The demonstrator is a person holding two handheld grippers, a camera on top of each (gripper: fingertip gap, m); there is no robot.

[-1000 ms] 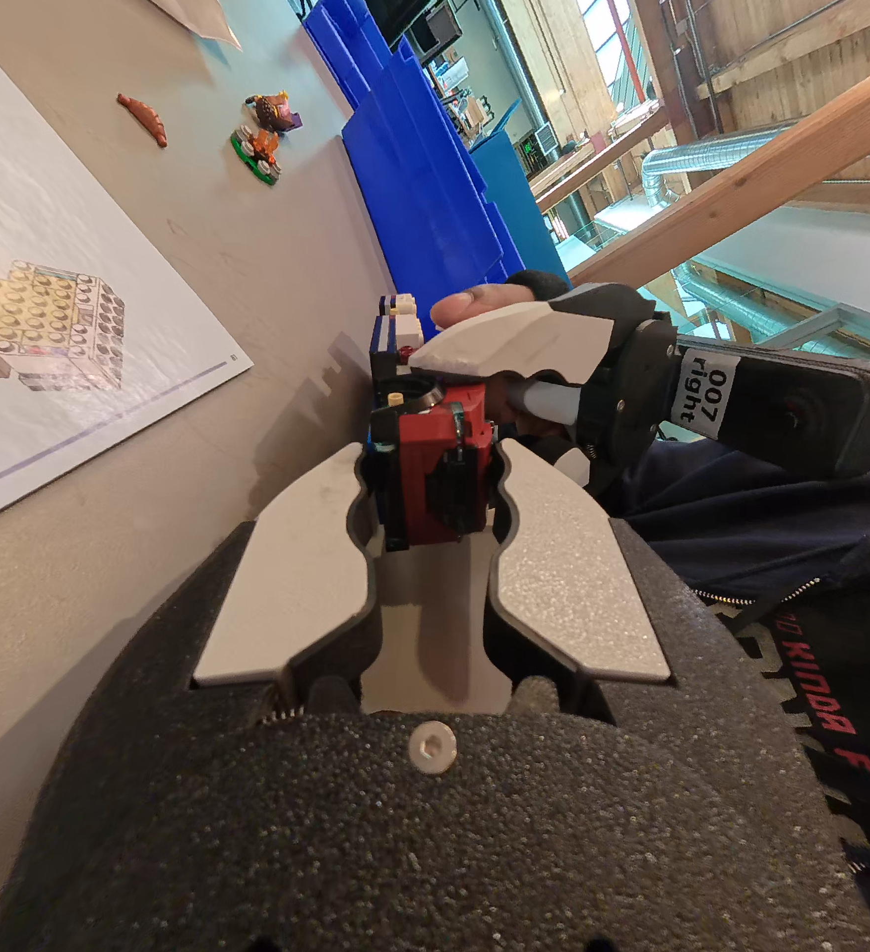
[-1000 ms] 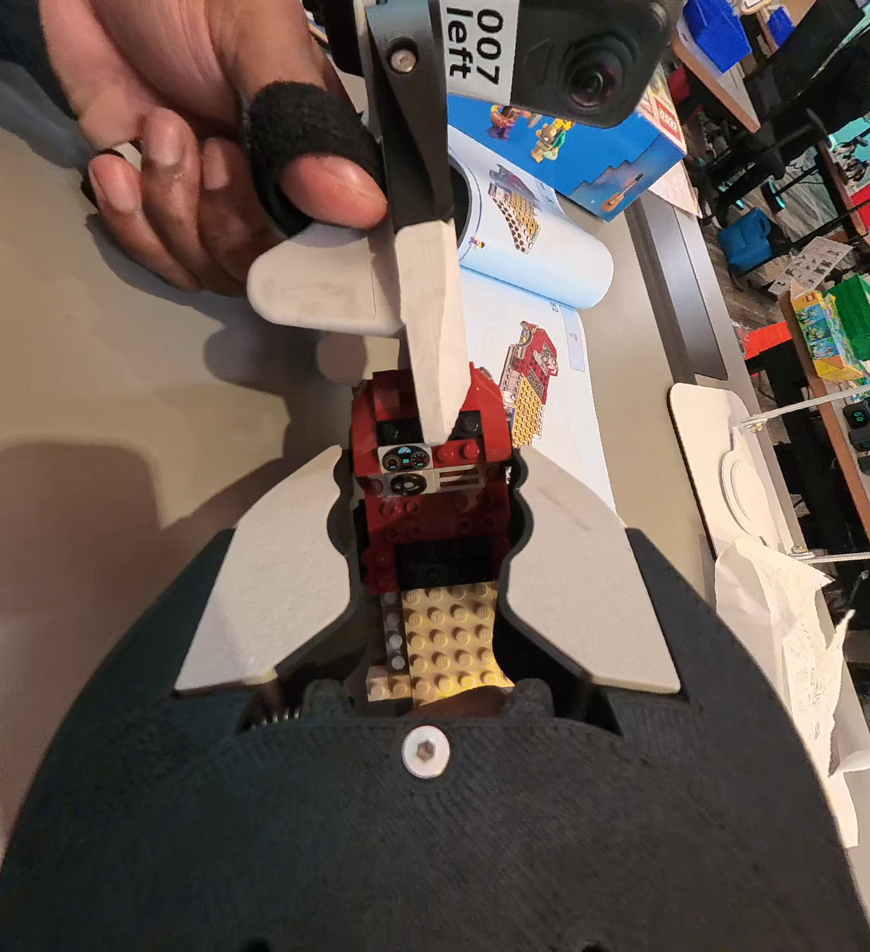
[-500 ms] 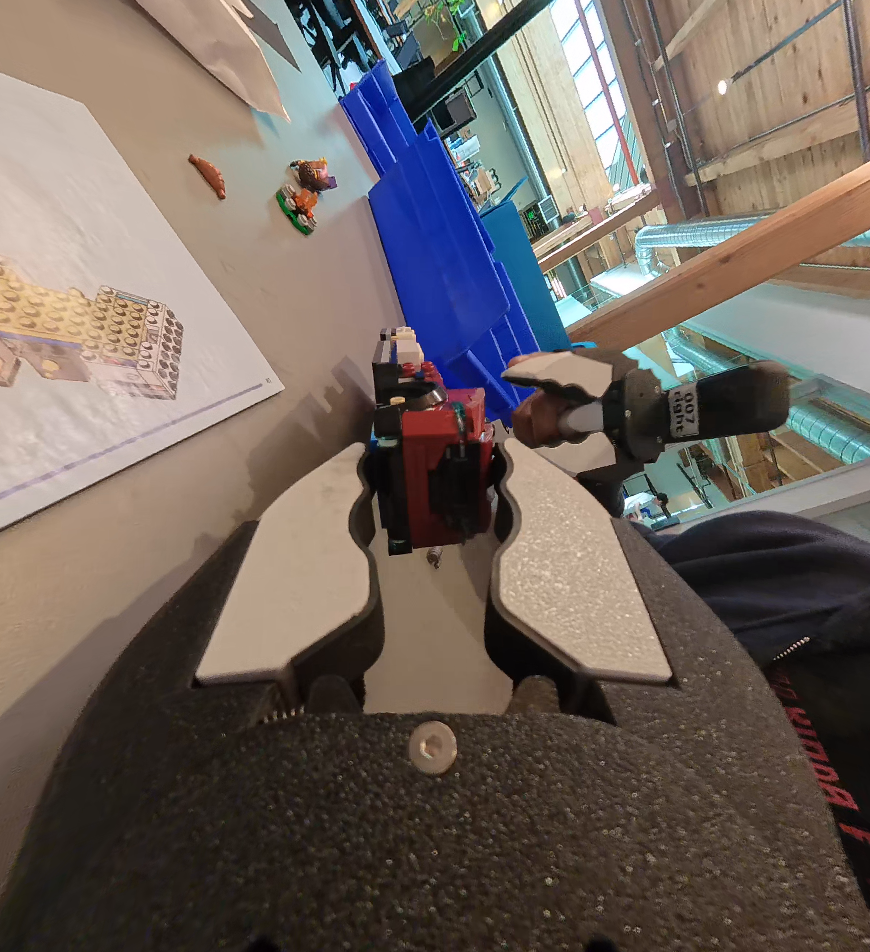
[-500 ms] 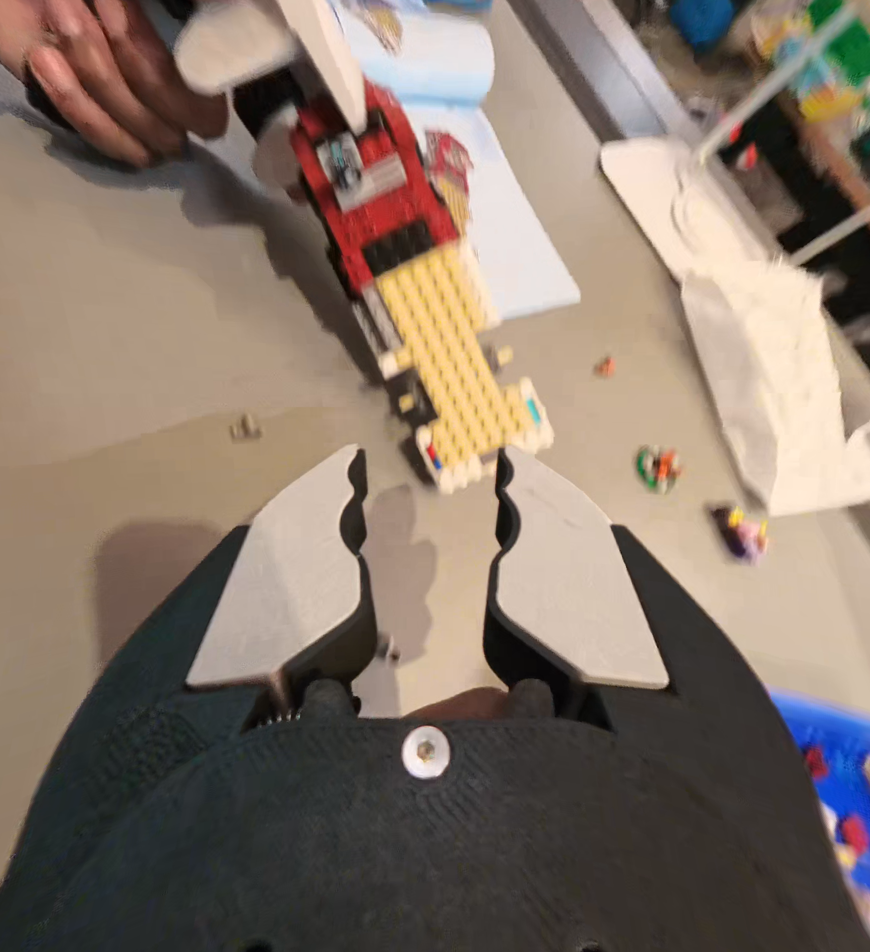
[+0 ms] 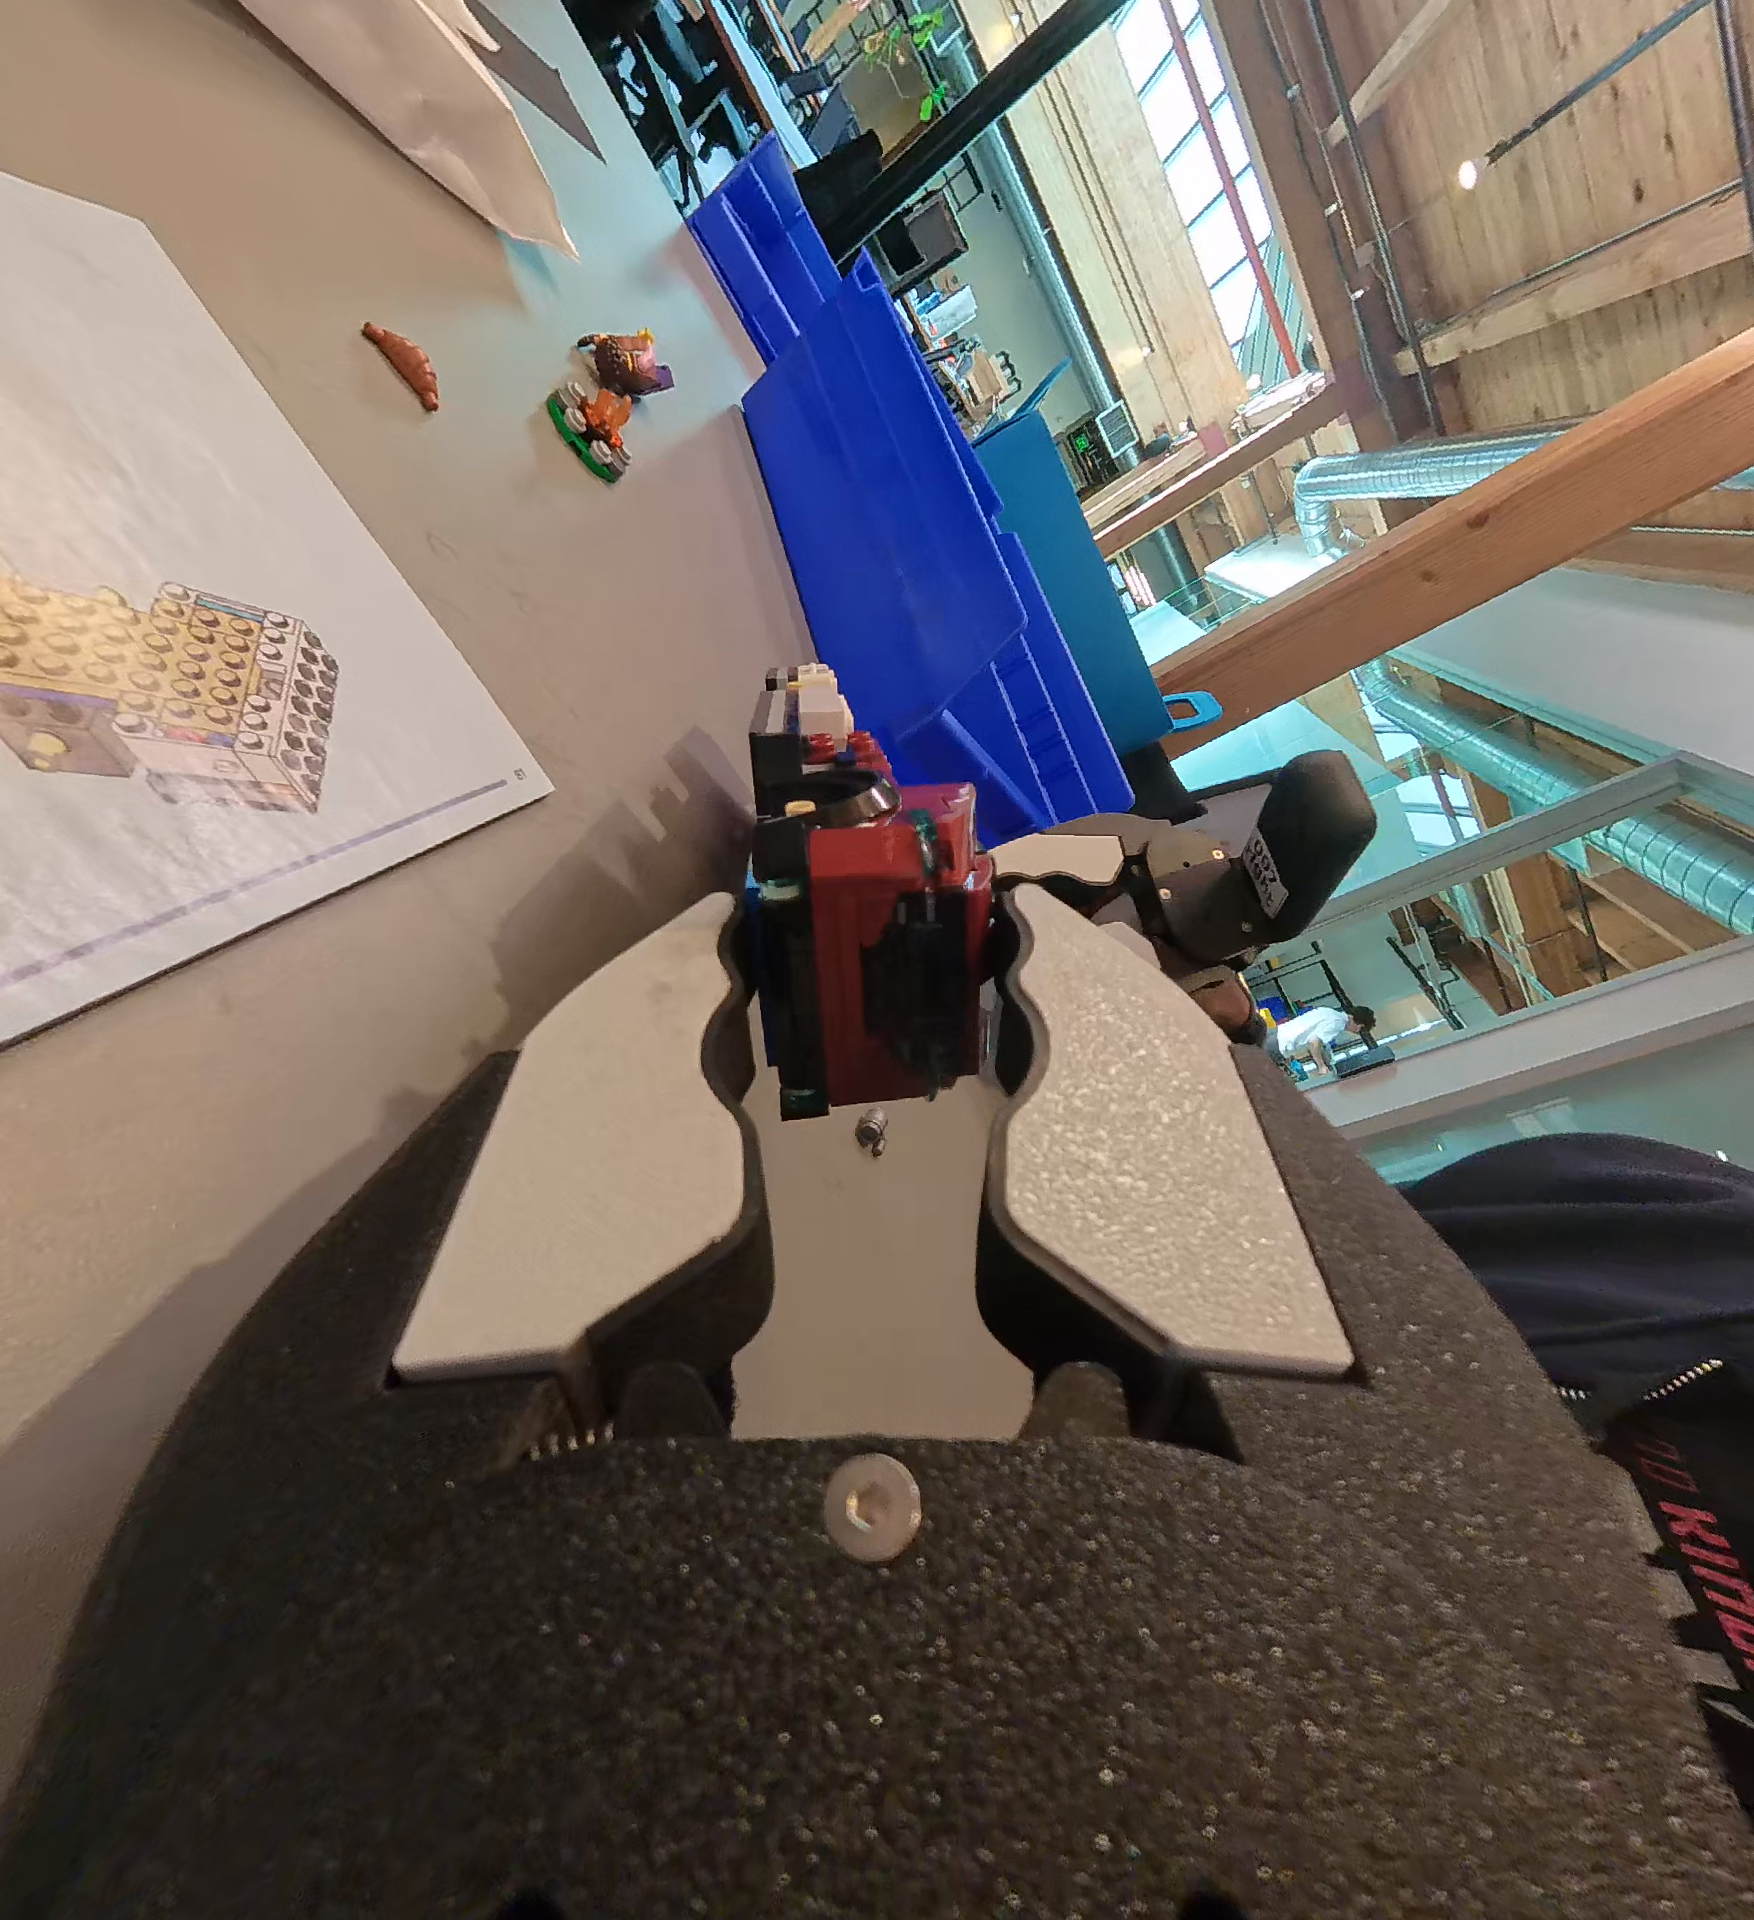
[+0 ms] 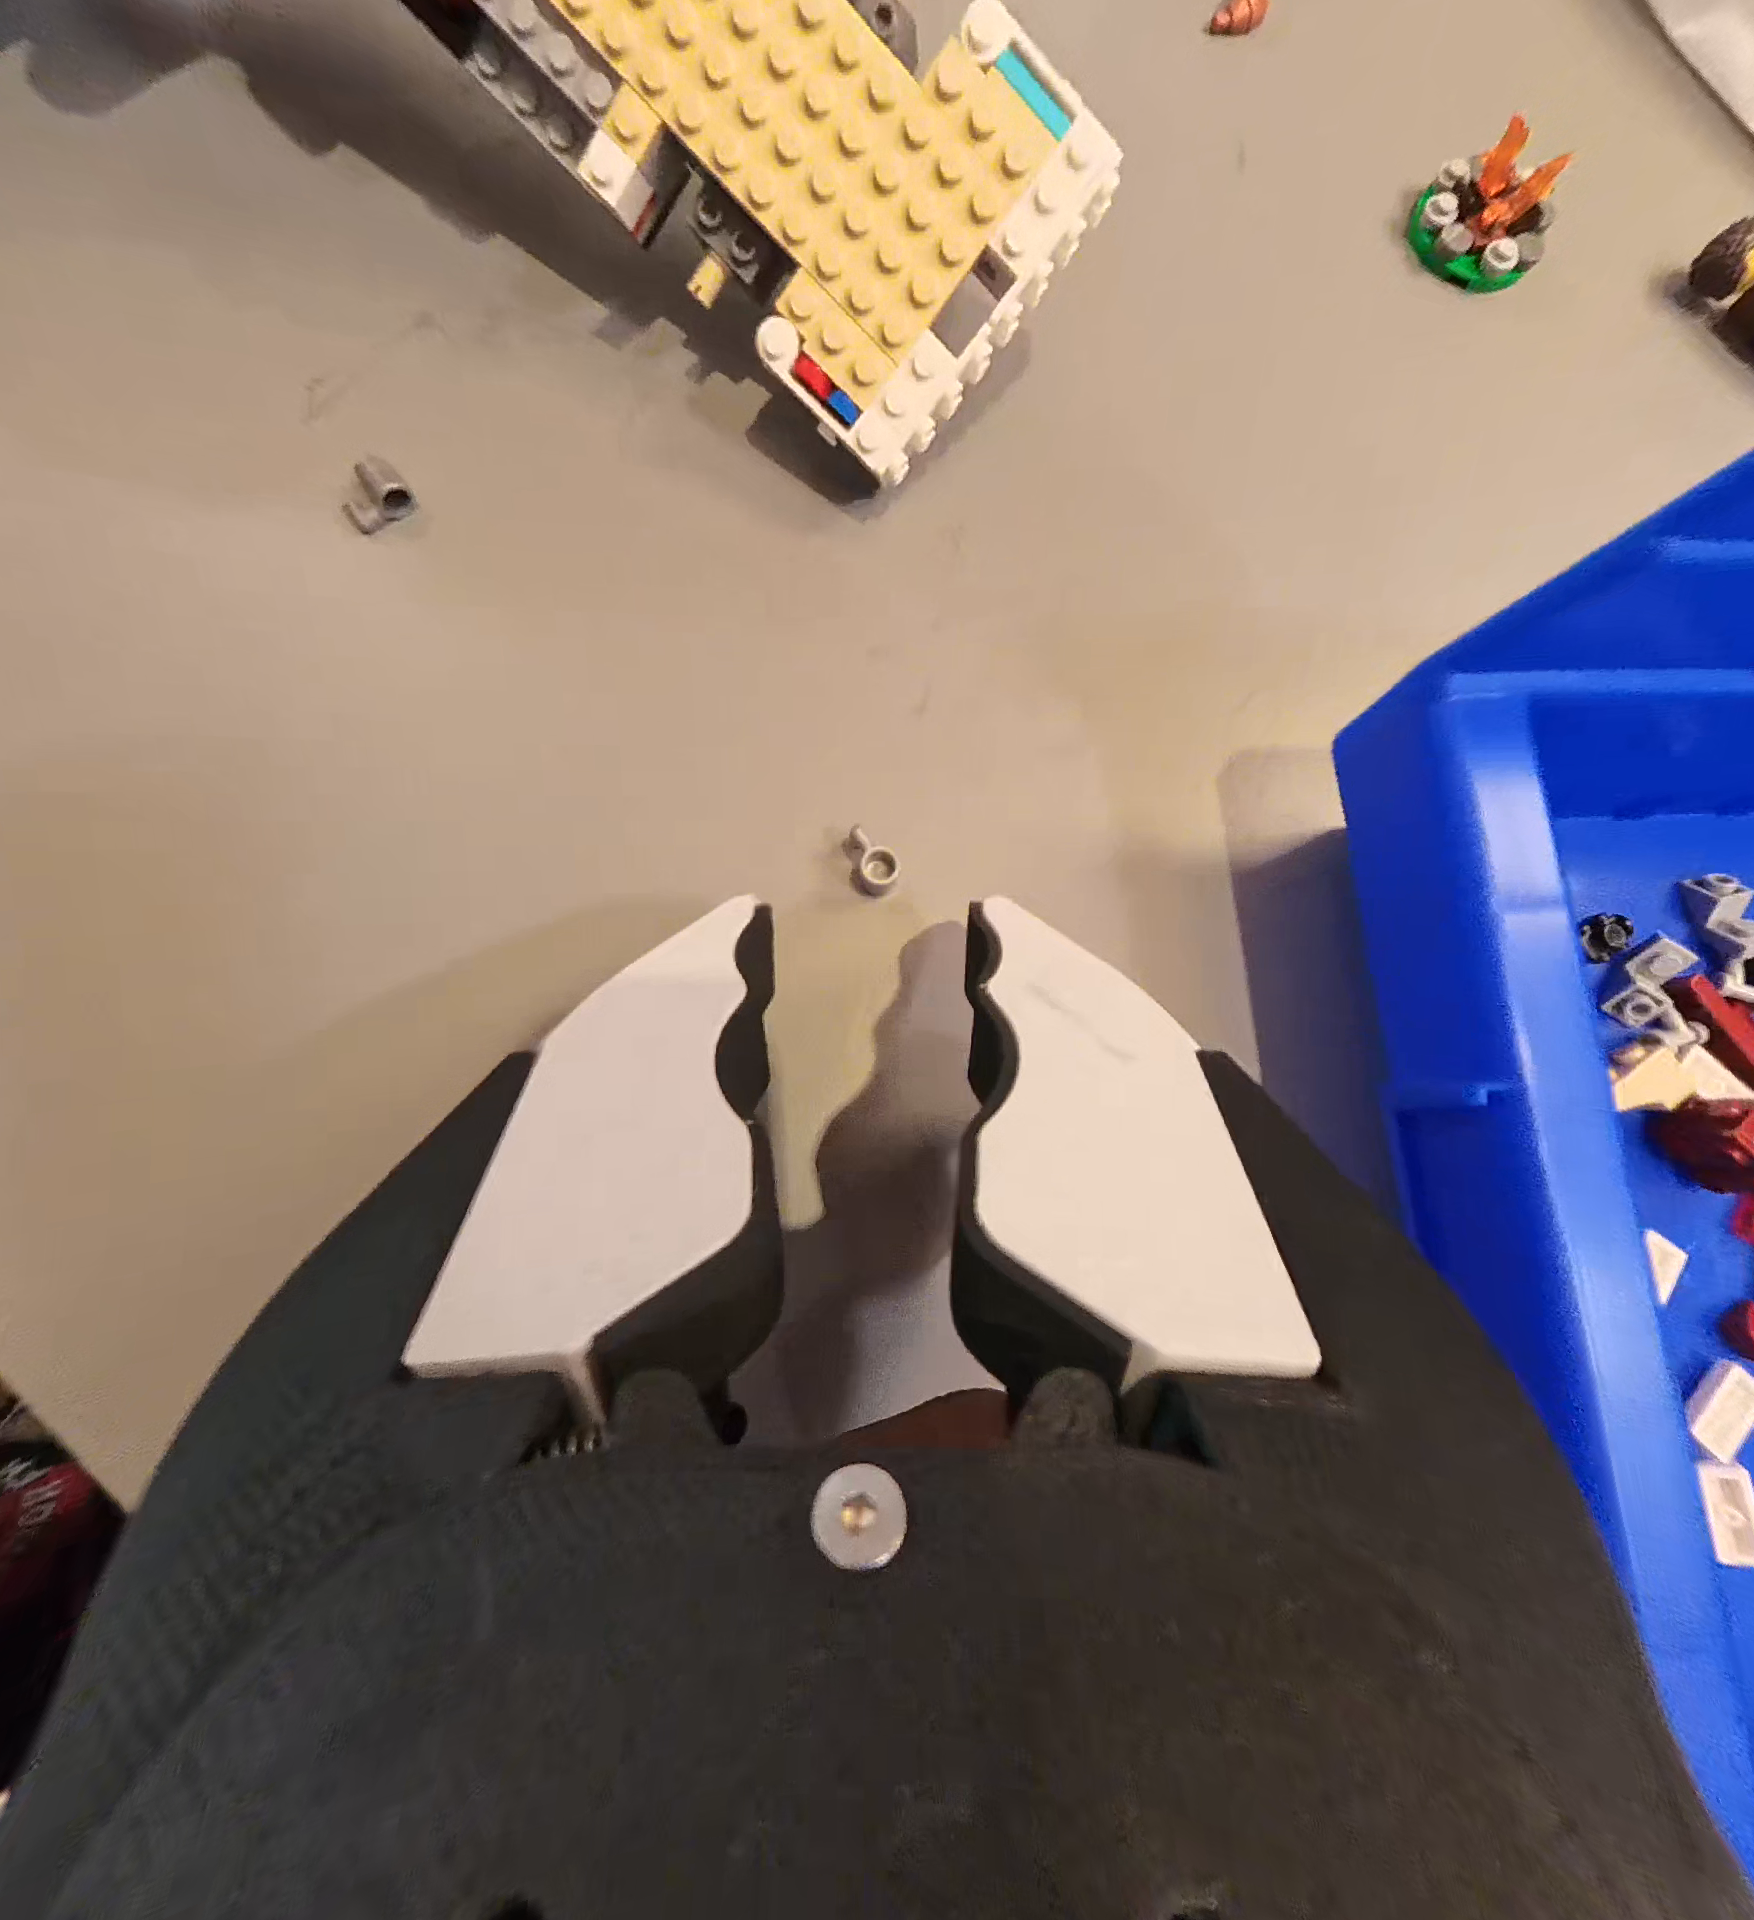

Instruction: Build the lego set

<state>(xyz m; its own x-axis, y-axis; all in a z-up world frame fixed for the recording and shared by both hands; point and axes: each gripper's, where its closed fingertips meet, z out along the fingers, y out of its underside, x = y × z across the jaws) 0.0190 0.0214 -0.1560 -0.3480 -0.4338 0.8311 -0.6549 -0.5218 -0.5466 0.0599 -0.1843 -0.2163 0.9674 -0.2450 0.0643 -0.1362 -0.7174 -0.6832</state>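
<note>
As your right gripper (image 6: pixel 871 914) has pulled back, empty and narrowing, over a tiny grey piece (image 6: pixel 875 860), your left gripper (image 5: pixel 868 914) stays clamped on the red brick truck (image 5: pixel 883 956).

**Reds, tans and blues around the two claws**

The left claw (image 5: pixel 868 925), with pale grey fingers (image 5: pixel 624 1101), clamps a dark red and black brick model (image 5: pixel 883 935). Ahead of the right claw (image 6: pixel 871 914) lies a small grey ring piece (image 6: pixel 875 862) on the beige counter (image 6: pixel 540 675). Beyond it is a tan studded plate with white edging (image 6: pixel 852 177). Right of it, a bright blue bin (image 6: pixel 1475 987) holds red, grey and white pieces.
</note>
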